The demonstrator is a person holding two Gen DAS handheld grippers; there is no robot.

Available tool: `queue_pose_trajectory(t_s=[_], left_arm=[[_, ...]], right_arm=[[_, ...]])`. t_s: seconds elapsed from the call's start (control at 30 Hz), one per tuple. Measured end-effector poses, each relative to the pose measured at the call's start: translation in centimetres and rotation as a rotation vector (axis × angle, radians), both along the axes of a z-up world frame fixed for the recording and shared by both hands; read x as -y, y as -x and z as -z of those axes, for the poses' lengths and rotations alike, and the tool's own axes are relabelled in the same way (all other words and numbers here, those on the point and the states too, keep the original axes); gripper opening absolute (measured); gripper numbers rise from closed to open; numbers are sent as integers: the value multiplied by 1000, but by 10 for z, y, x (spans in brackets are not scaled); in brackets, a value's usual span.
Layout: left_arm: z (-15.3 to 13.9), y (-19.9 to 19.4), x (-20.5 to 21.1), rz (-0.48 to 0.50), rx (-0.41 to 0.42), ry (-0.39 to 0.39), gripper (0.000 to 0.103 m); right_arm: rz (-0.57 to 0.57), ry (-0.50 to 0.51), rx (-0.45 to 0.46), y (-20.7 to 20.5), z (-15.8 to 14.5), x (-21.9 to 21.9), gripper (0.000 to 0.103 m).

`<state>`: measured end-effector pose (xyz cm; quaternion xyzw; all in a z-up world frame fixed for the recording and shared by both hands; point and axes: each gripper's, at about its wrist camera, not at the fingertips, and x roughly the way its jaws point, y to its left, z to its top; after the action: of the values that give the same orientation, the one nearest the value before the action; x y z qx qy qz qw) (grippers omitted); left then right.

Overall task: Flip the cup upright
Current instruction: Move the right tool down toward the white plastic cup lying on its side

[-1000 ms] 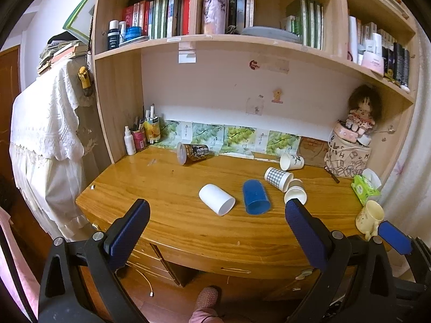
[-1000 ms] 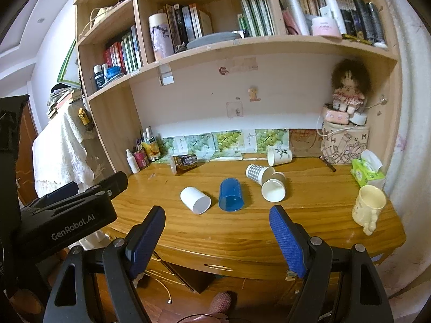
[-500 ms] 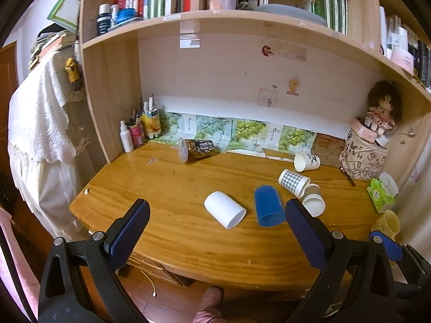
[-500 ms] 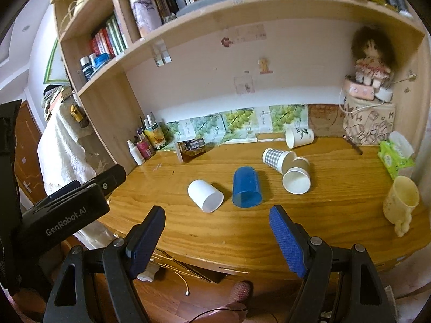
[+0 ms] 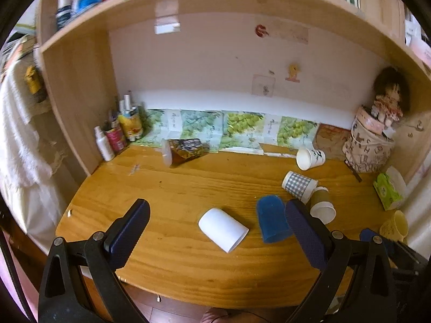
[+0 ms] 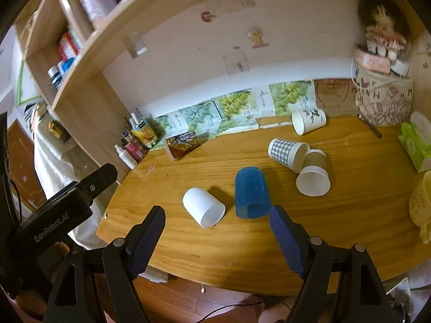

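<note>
Several cups lie on their sides on the wooden desk. A white cup lies nearest, mouth toward me. A blue cup lies beside it on the right. Further right are a checked cup, a brown cup and a white printed cup. A dark patterned cup lies at the back. My left gripper is open and empty above the desk's front edge, short of the white cup. My right gripper is open and empty, short of the white and blue cups.
Bottles and a tin stand in the back left corner. A patterned bag with a doll stands back right. A green tissue pack and a yellow mug sit at the right edge. A shelf board hangs overhead.
Both grippers have moved forward and down toward the desk; the cups now look larger and closer. Both stay open. No cup has moved.
</note>
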<state>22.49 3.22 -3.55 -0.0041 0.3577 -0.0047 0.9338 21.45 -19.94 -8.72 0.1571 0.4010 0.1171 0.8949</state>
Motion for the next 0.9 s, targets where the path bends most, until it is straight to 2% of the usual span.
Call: queue_pose_trajectory(t_s=[0.33, 0.53, 0.7, 0.9], left_arm=[[-1, -53, 4, 195, -29, -94, 101], [1, -78, 13, 362, 13, -234, 101], [14, -92, 24, 530, 13, -329, 101], [40, -91, 38, 752, 66, -528, 101]], right_arm=[[89, -74, -123, -53, 15, 6, 80], [186, -163, -207, -74, 29, 20, 80], [262, -234, -272, -87, 43, 29, 80], [364, -264, -325, -94, 57, 40, 80]])
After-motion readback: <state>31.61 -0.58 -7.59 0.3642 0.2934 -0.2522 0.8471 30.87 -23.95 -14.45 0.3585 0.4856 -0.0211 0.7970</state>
